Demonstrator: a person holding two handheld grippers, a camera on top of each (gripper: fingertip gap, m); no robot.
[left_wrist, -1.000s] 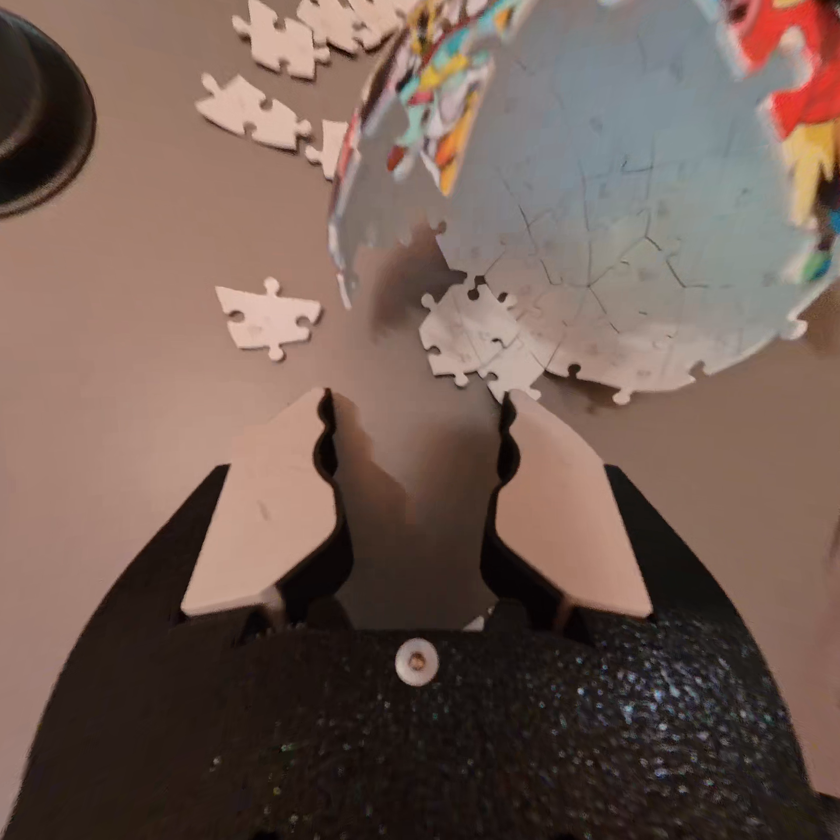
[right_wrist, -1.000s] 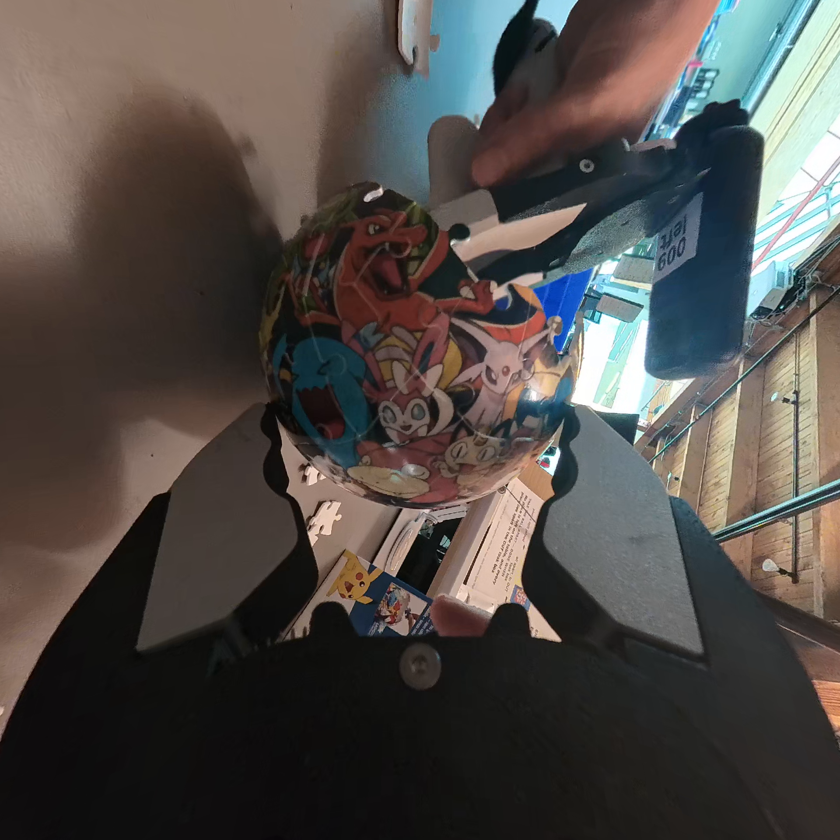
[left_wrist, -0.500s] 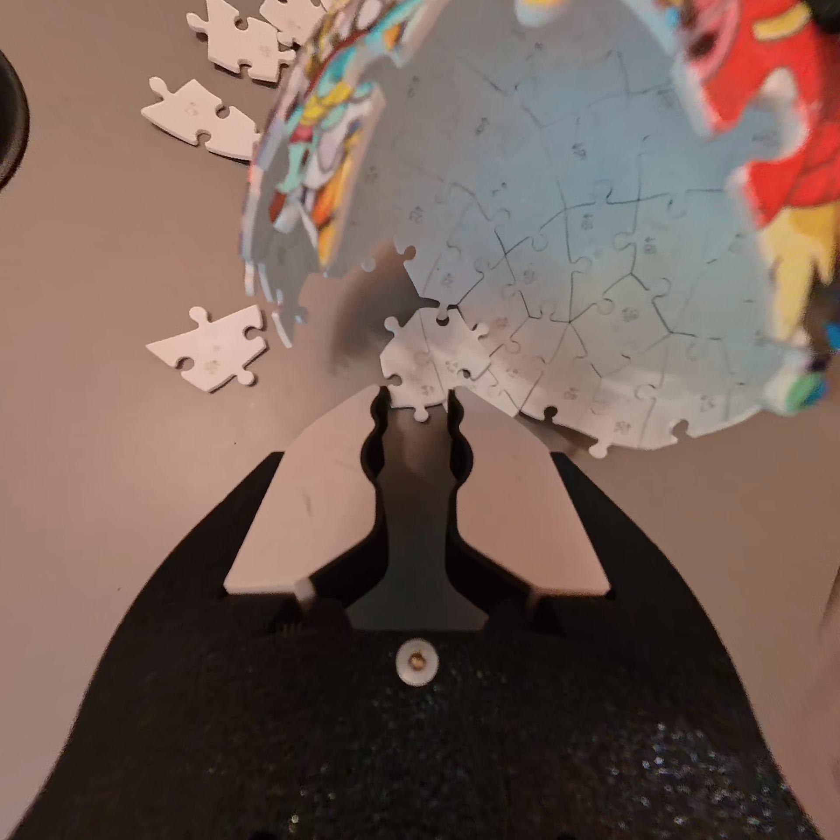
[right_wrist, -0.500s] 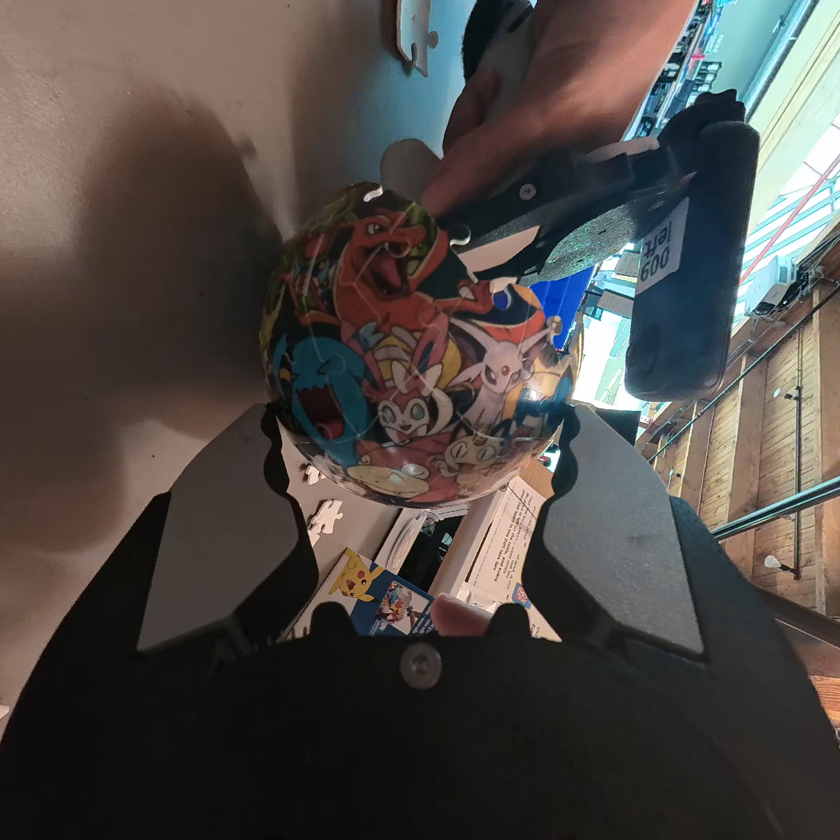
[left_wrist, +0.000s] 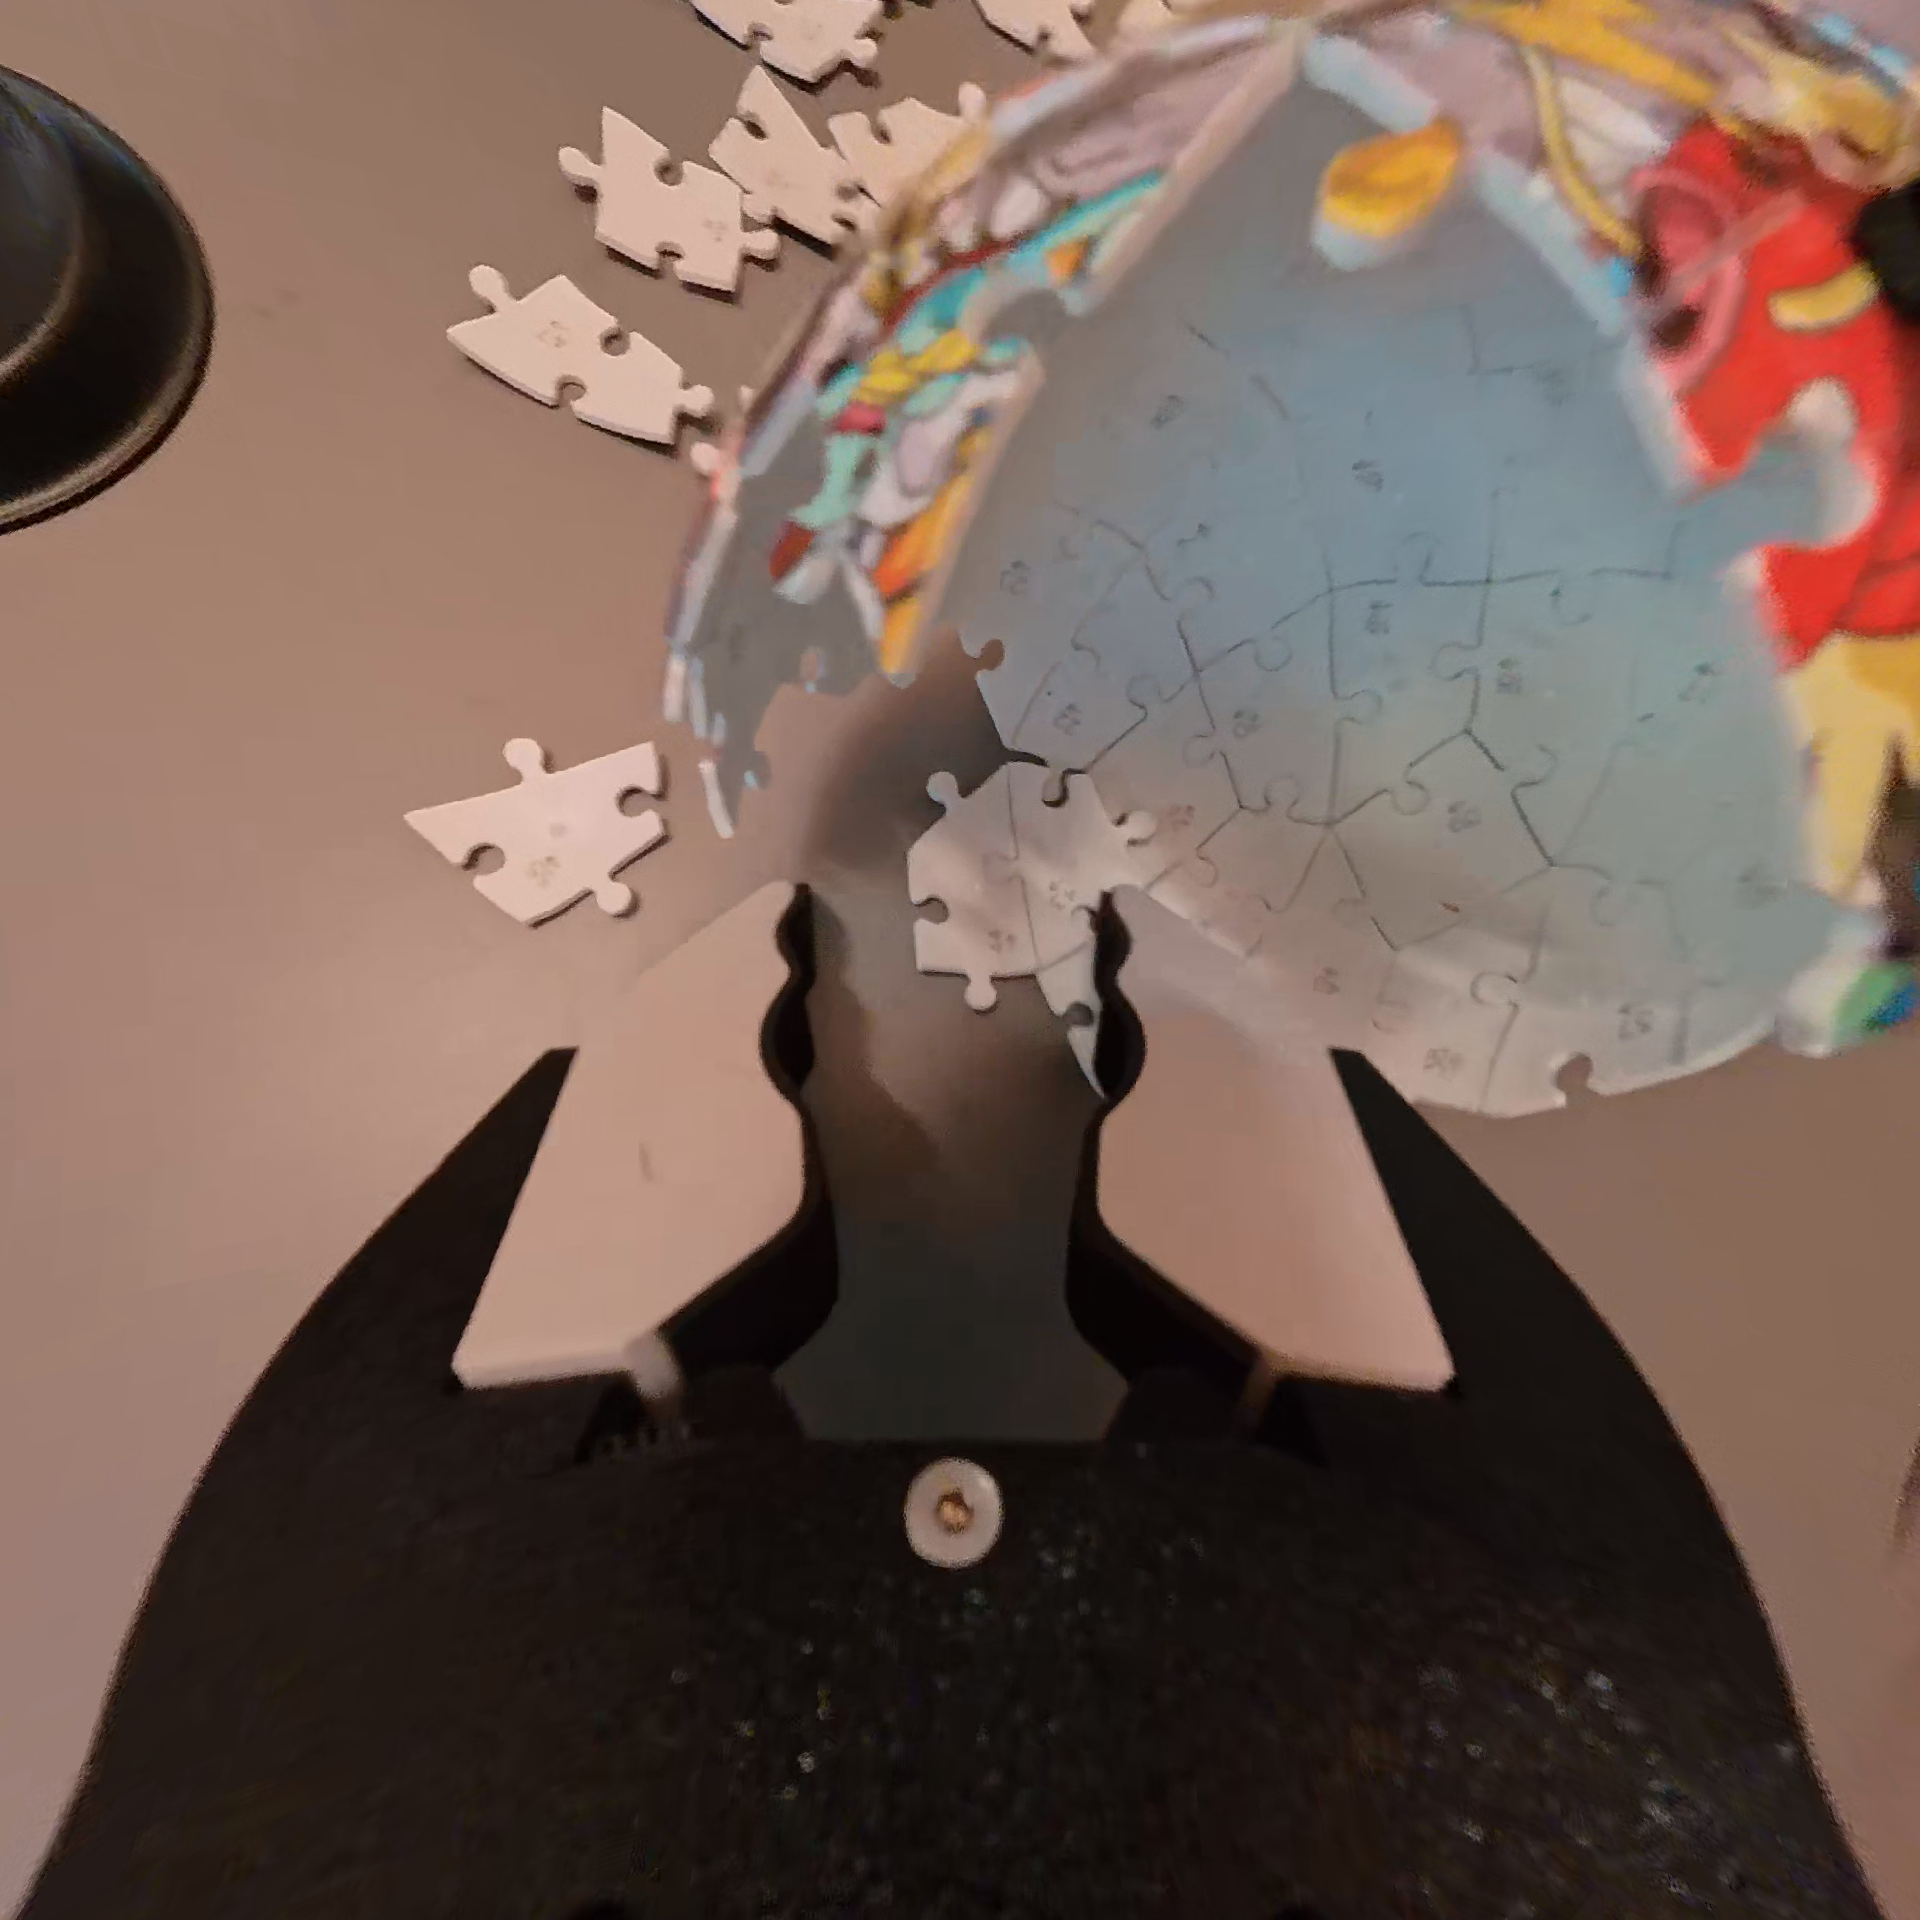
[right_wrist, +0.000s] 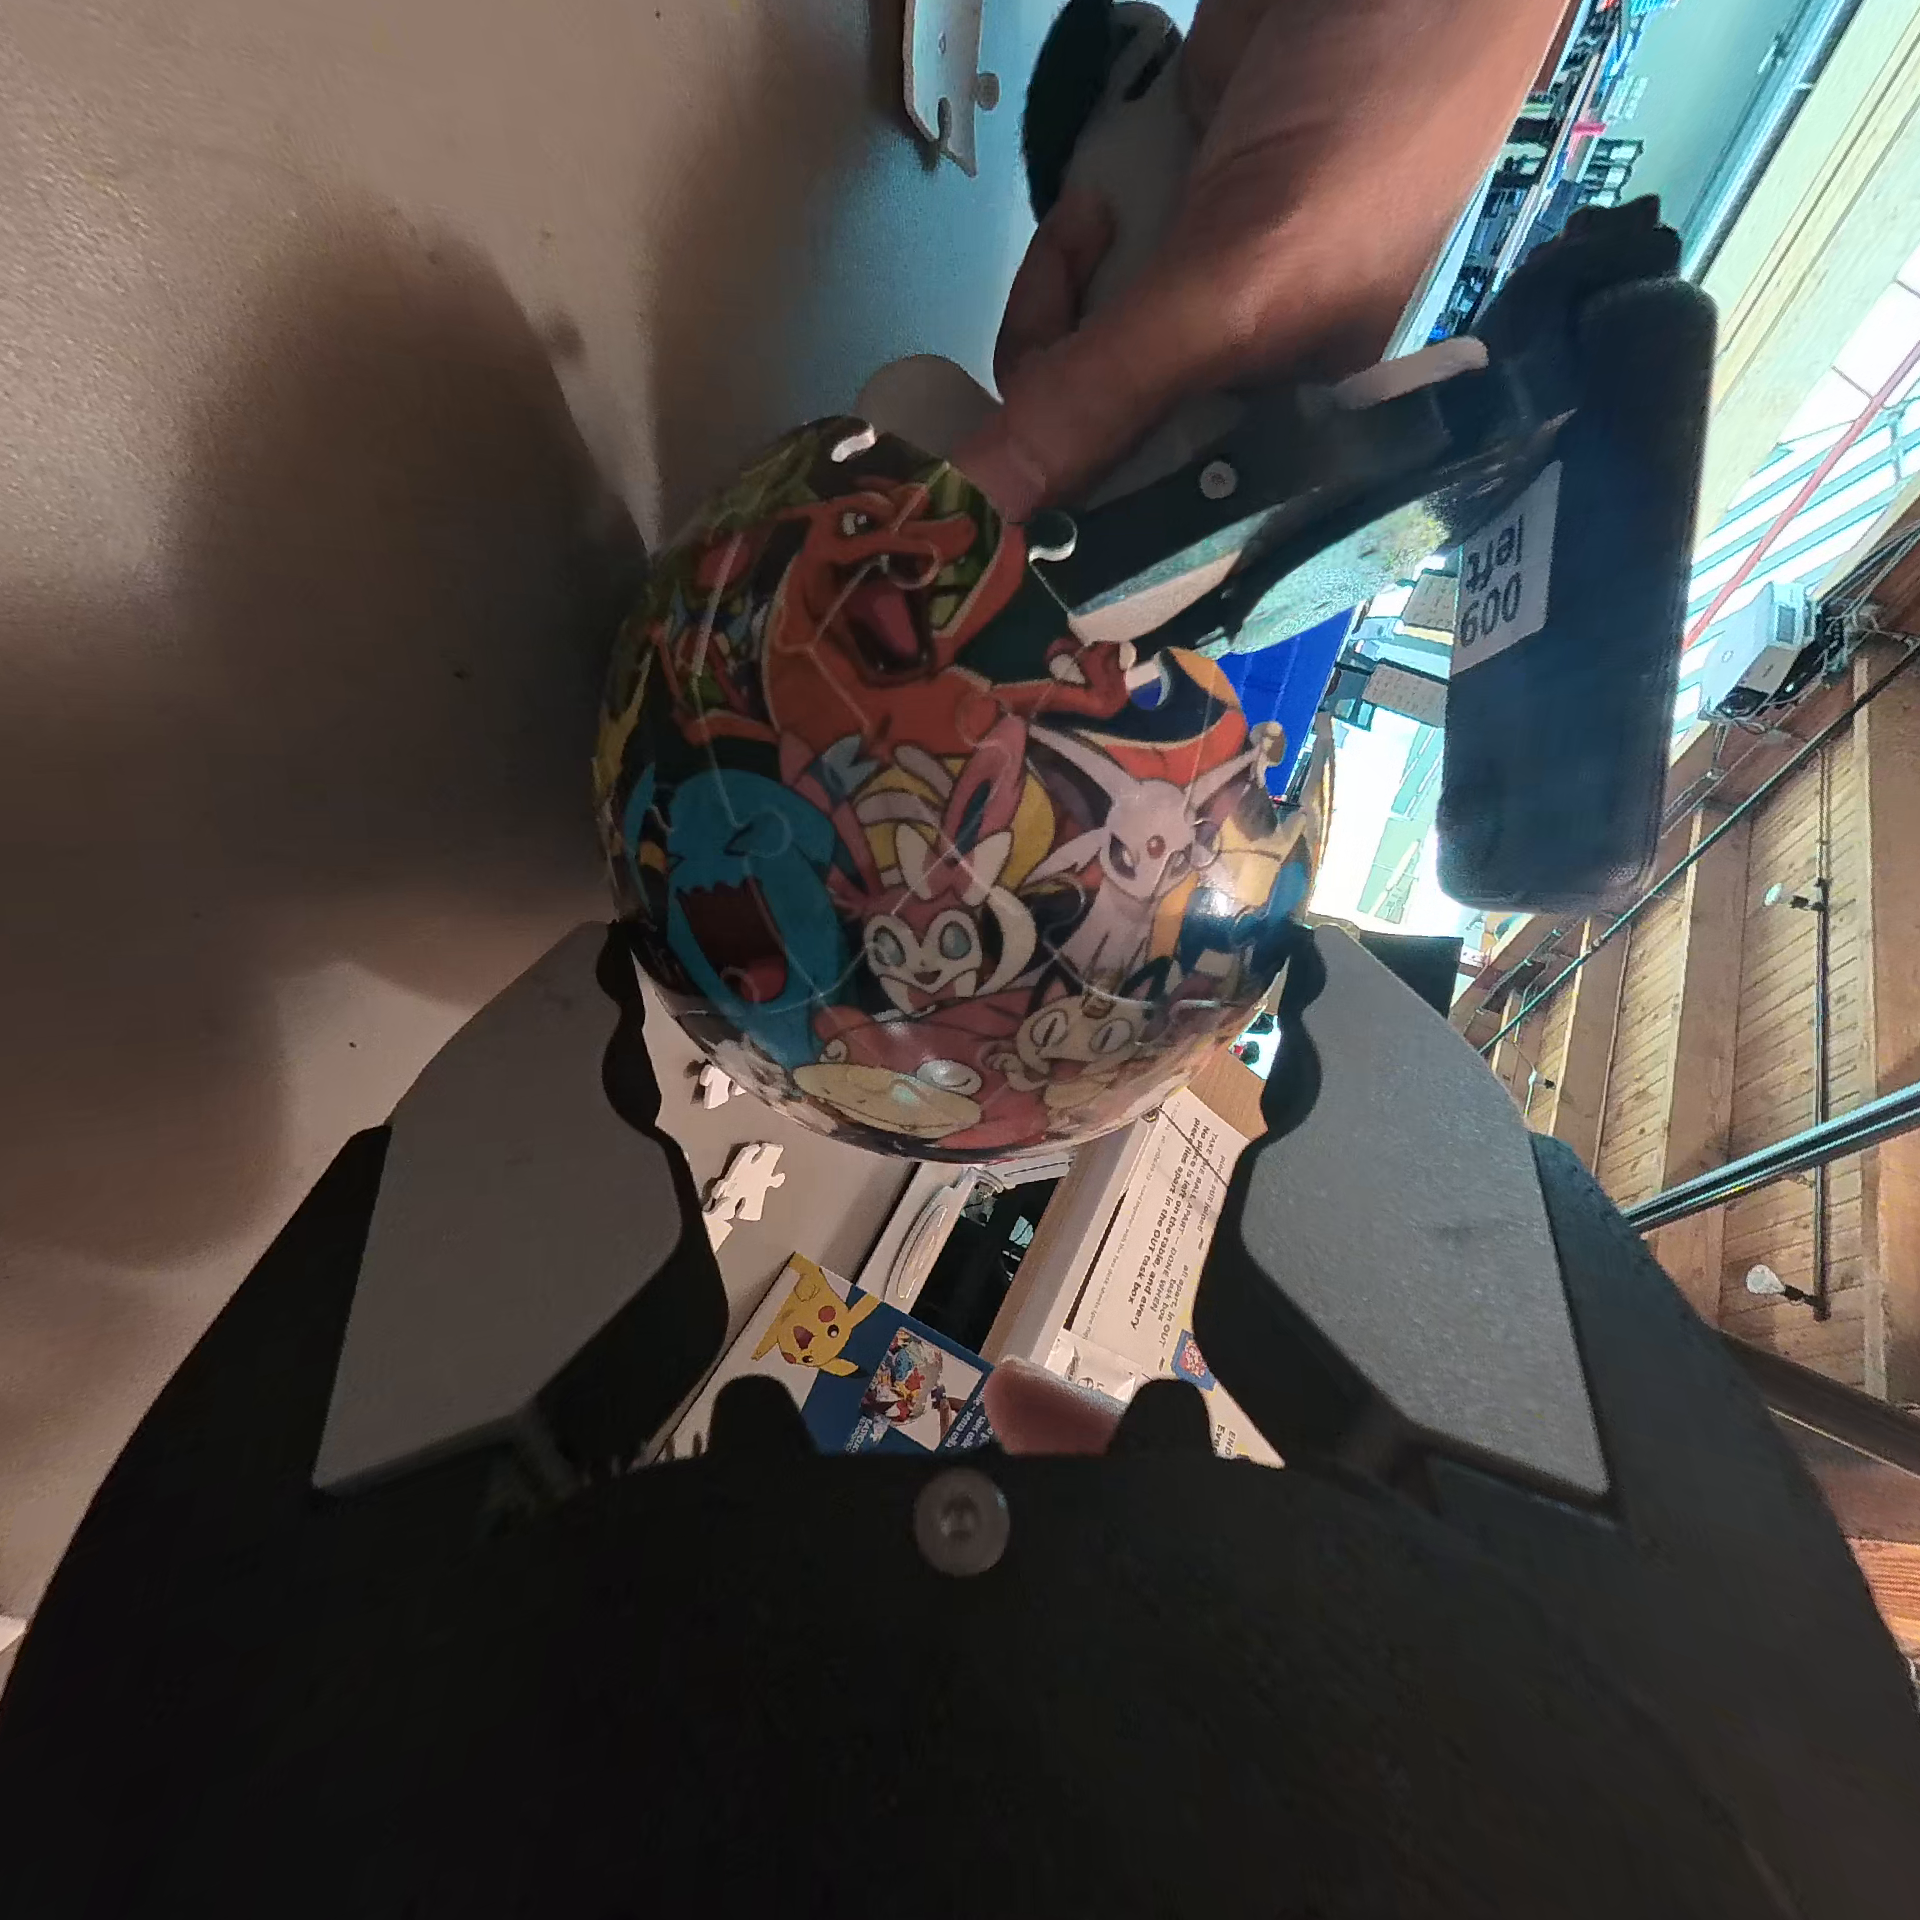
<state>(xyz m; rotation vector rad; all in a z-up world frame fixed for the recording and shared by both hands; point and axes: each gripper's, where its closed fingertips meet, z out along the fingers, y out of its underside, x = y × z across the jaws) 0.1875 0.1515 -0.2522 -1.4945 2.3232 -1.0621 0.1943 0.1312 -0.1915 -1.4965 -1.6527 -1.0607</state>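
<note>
My right gripper (right_wrist: 956, 956) is shut on a colourful puzzle ball (right_wrist: 935, 779) and holds it above the table. In the left wrist view the ball (left_wrist: 1403, 727) shows its pale inside through a jagged opening. A two-piece flap (left_wrist: 987, 904) sticks out from its rim. My left gripper (left_wrist: 956, 920) is open, with that flap between its fingertips and close against the right finger (left_wrist: 1247, 1122). In the right wrist view the left gripper (right_wrist: 1132, 582) sits at the ball's far rim, held by a person's hand (right_wrist: 1247, 208).
Loose white puzzle pieces (left_wrist: 551, 831) (left_wrist: 582, 358) (left_wrist: 675, 208) lie on the brown table (left_wrist: 260, 1039) left of the ball. A black round object (left_wrist: 73, 312) stands at the far left. A picture box (right_wrist: 862, 1351) and a printed sheet (right_wrist: 1164, 1226) lie beyond the ball.
My left gripper narrowed around the ball's protruding flap, then widened again while shifting slightly left. The right gripper kept the ball still.
</note>
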